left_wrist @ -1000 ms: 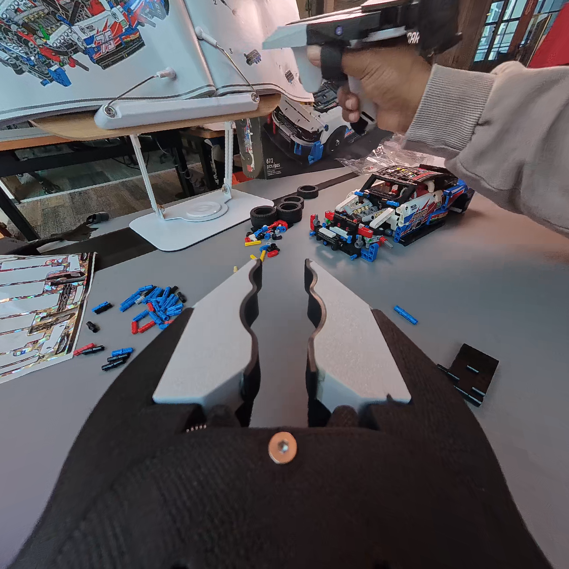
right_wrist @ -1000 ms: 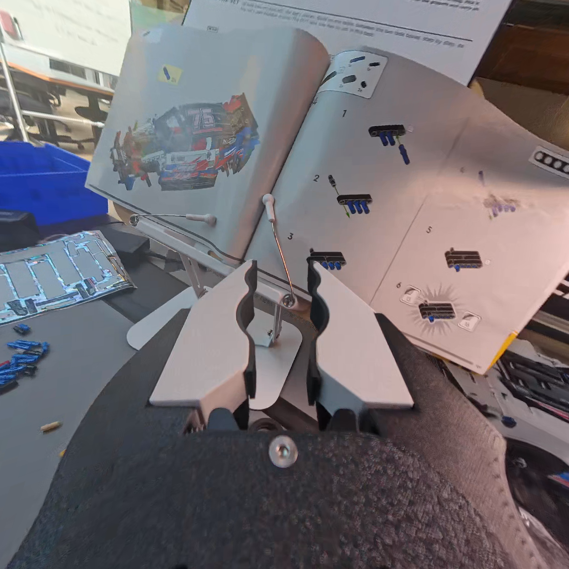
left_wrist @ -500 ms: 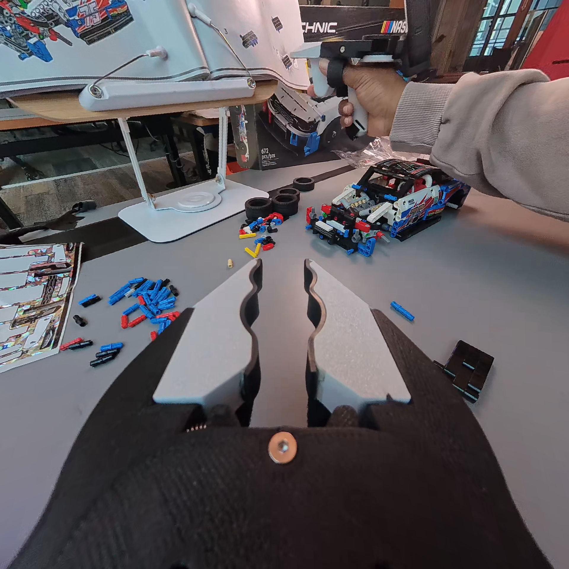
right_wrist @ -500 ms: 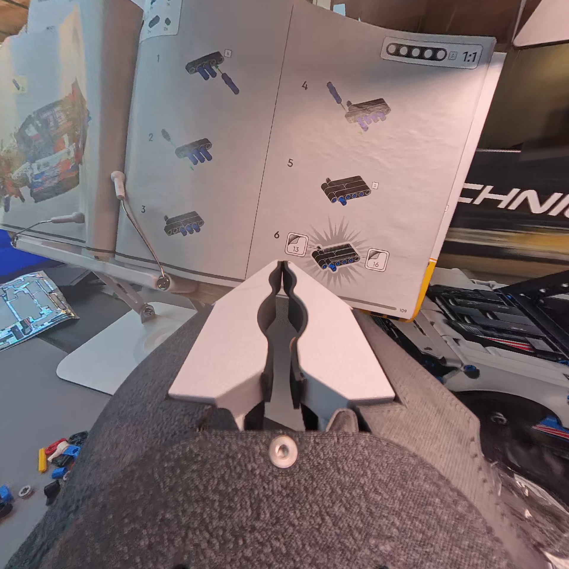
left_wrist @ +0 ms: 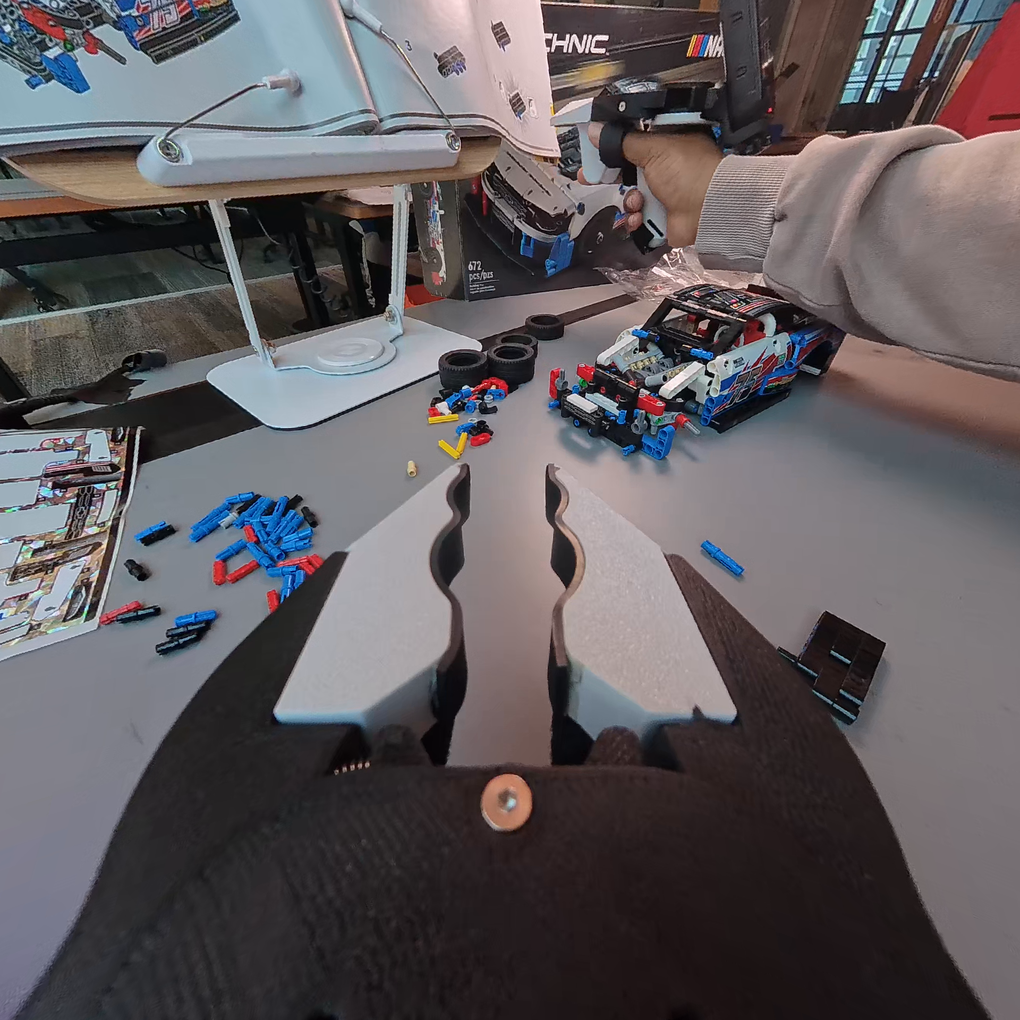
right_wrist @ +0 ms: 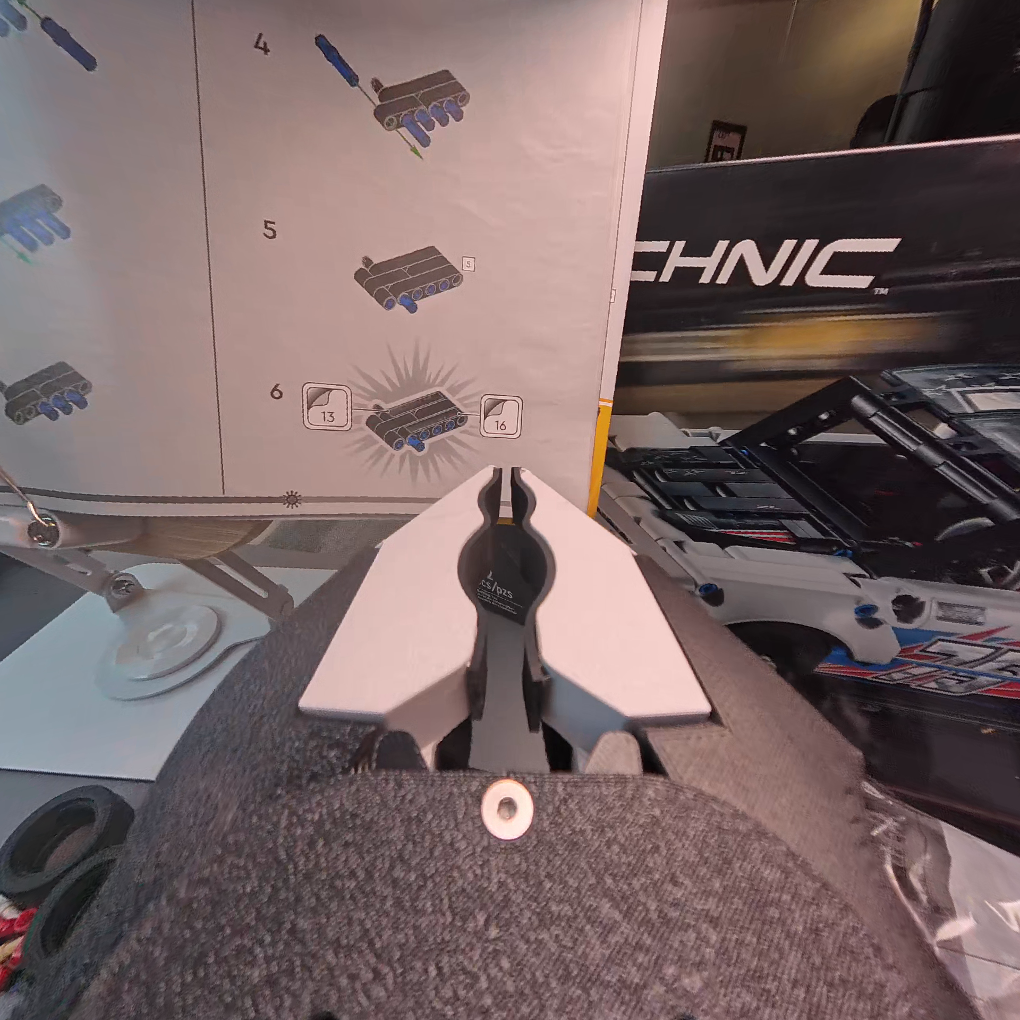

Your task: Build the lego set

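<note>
Left wrist view: part-built red-white-blue lego car (left_wrist: 701, 370), left gripper (left_wrist: 506, 480) jaws wide, right gripper (right_wrist: 508, 476) jaws closed, empty.

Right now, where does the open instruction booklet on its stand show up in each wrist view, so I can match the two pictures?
Left wrist view: the instruction booklet fills the upper left, propped on the white stand, far beyond the open left tool.
Right wrist view: the booklet fills the upper left and centre, close behind the shut right tool.
Shared landmark: the black set box standing just right of the booklet.
</note>
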`<action>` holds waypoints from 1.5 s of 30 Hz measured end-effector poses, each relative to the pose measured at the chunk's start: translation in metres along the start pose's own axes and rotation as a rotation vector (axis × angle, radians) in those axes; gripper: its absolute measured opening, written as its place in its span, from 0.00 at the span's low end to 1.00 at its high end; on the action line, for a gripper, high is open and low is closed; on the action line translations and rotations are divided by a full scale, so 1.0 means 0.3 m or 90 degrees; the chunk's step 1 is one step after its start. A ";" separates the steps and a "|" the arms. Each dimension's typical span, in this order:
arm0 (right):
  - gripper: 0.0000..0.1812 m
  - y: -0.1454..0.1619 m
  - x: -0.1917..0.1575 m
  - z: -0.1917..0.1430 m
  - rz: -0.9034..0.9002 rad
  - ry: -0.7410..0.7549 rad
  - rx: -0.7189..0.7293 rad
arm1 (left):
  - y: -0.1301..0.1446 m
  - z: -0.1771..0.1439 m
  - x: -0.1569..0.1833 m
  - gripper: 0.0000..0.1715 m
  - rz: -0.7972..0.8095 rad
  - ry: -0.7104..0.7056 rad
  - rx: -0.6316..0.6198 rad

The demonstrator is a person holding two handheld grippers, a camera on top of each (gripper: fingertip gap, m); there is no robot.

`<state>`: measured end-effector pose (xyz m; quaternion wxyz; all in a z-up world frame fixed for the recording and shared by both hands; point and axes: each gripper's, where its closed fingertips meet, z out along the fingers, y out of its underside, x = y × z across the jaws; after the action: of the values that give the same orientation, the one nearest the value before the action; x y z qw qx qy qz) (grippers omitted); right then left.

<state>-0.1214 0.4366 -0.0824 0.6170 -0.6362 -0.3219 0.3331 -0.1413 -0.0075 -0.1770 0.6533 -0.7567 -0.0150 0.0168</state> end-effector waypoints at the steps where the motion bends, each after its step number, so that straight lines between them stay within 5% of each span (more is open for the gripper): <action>1: 0.00 -0.007 -0.006 -0.008 -0.005 -0.006 0.004 | 0.000 0.000 0.000 0.15 0.000 0.000 0.000; 8: 0.03 -0.074 -0.150 -0.186 -0.017 -0.101 0.034 | -0.005 -0.003 0.009 0.15 0.001 0.003 0.001; 16: 0.03 -0.011 -0.445 -0.677 0.040 -0.319 -0.031 | -0.045 -0.022 -0.006 0.15 -0.001 -0.008 0.016; 23: 0.03 0.152 -0.584 -1.043 0.063 -0.395 -0.084 | -0.246 -0.129 -0.277 0.12 0.121 -0.147 -0.068; 28: 0.03 0.218 -0.575 -1.072 0.025 -0.372 -0.061 | -0.270 -0.123 -0.583 0.23 0.053 -0.158 -0.287; 32: 0.02 0.251 -0.589 -1.074 0.004 -0.384 -0.063 | -0.169 -0.043 -0.845 0.31 0.044 -0.177 -0.426; 37: 0.01 0.288 -0.579 -1.074 -0.011 -0.384 -0.078 | -0.046 0.111 -1.038 0.38 -0.061 -0.167 -0.469; 45: 0.01 0.308 -0.535 -1.059 -0.002 -0.374 -0.079 | 0.125 0.243 -1.239 0.48 -0.091 -0.194 -0.618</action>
<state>0.0476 0.1208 -0.1652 0.4577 -0.5488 -0.5073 0.4817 -0.5157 0.0425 -0.2227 0.2169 -0.9589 -0.1676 0.0734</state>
